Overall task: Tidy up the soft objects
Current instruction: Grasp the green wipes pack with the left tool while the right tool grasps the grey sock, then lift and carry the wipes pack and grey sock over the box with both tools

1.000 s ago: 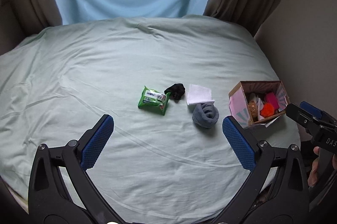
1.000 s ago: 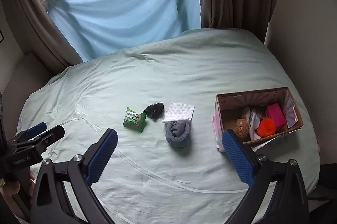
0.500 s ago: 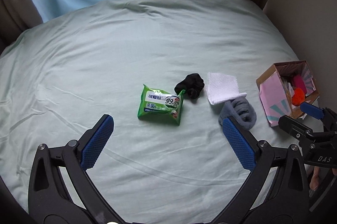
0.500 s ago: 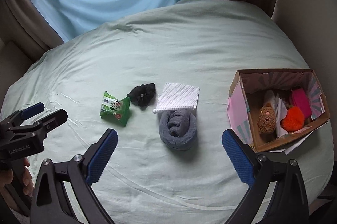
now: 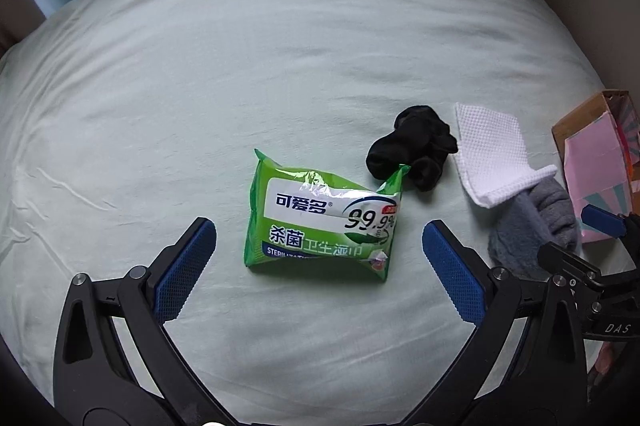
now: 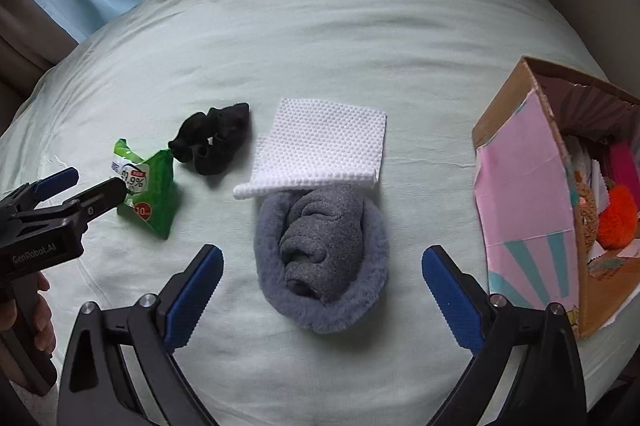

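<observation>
left hand-held gripper (image 5: 319, 241) — agape, over wipes pack (image 5: 323, 217)

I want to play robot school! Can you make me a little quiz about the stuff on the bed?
1. True or false: the green wipes pack lies between the left gripper's open fingers.
2. What rests on the grey rolled sock's far edge? A white cloth, B black scrunchie, C orange pompom.
3. Fill in: the orange pompom sits inside the ____.

Key: 1 true. 2 A. 3 box.
</observation>
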A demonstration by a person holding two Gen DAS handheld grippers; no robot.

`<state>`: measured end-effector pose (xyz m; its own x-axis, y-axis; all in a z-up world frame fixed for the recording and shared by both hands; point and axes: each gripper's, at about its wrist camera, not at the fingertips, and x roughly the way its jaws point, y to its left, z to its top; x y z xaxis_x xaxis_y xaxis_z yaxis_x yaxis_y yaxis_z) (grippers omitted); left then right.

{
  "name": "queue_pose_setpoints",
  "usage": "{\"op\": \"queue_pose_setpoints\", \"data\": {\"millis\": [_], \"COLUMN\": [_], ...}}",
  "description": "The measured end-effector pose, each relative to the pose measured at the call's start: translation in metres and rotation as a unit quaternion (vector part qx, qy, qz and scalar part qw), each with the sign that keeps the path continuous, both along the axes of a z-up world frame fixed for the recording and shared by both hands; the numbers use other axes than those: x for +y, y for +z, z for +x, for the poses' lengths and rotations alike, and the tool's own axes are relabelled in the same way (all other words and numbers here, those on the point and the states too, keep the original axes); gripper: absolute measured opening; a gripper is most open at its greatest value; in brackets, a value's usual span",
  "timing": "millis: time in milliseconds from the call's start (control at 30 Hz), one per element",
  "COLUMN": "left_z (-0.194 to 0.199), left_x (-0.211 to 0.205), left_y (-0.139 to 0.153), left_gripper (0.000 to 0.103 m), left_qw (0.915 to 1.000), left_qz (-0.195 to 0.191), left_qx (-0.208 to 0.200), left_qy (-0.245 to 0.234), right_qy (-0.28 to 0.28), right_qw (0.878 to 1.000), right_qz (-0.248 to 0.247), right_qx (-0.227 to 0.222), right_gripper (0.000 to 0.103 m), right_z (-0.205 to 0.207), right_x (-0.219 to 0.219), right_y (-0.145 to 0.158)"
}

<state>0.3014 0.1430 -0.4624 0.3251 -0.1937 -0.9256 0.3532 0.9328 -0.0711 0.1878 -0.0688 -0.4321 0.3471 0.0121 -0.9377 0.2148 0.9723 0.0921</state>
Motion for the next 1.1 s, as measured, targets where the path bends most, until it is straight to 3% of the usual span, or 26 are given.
{"op": "queue_pose_setpoints", "data": {"millis": [467, 600, 833, 1100], "left_z": [0.021, 0.02, 0.019, 0.006], "left_x": [-0.017, -0.019, -0.012, -0.002], "left_y": [-0.038, -0.041, -0.034, -0.015], "left_gripper": [0.101, 0.094, 0.086, 0.085], "left_qw": [0.9989, 0.9987, 0.999, 0.9995], "left_qz": [0.025, 0.023, 0.011, 0.007], "left_qx": [0.02, 0.026, 0.026, 0.013], "left_qy": [-0.035, -0.036, -0.033, -0.027], "right_qy": [0.004, 0.01, 0.016, 0.023], "right_qw": [0.999, 0.999, 0.999, 0.999], "right_qz": [-0.016, -0.012, -0.016, -0.015], "right_qx": [0.033, 0.042, 0.033, 0.016], "right_gripper": [0.098, 0.077, 0.057, 0.051], "right_z": [0.017, 0.023, 0.023, 0.02], "right_x": [0.001, 0.001, 0.009, 0.022], "right_y": [-0.03, -0.031, -0.021, -0.019]}}
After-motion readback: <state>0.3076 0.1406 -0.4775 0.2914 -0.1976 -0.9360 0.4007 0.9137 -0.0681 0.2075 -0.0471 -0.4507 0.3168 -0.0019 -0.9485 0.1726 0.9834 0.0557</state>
